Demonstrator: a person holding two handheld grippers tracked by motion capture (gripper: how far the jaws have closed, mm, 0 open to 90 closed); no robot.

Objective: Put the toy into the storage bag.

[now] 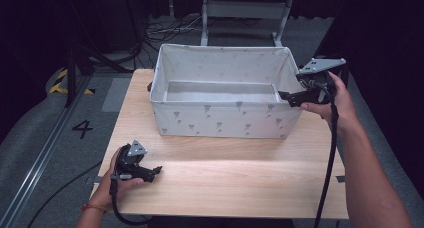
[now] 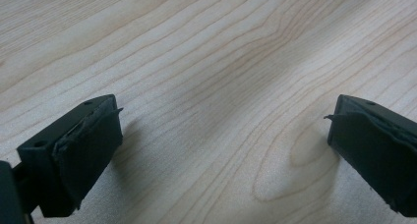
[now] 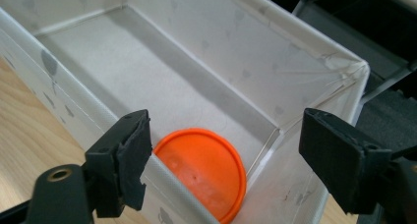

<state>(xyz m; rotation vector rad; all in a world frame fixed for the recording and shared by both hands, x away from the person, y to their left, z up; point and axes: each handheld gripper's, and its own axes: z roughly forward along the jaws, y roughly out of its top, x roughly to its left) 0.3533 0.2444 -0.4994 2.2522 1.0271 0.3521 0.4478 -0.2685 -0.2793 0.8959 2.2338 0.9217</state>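
Observation:
A white fabric box with small grey marks stands on the far half of the wooden table. In the right gripper view an orange round lid lies flat on the box's floor, close to the box wall. My right gripper hovers at the box's right end, just over the rim, jaws wide open and holding nothing. My left gripper rests low near the table's front left corner, open, with bare wood between its jaws.
Floor cables and a metal frame lie beyond the table. A yellow-black striped marking and a painted "4" are on the floor at left. Bare tabletop stretches in front of the box.

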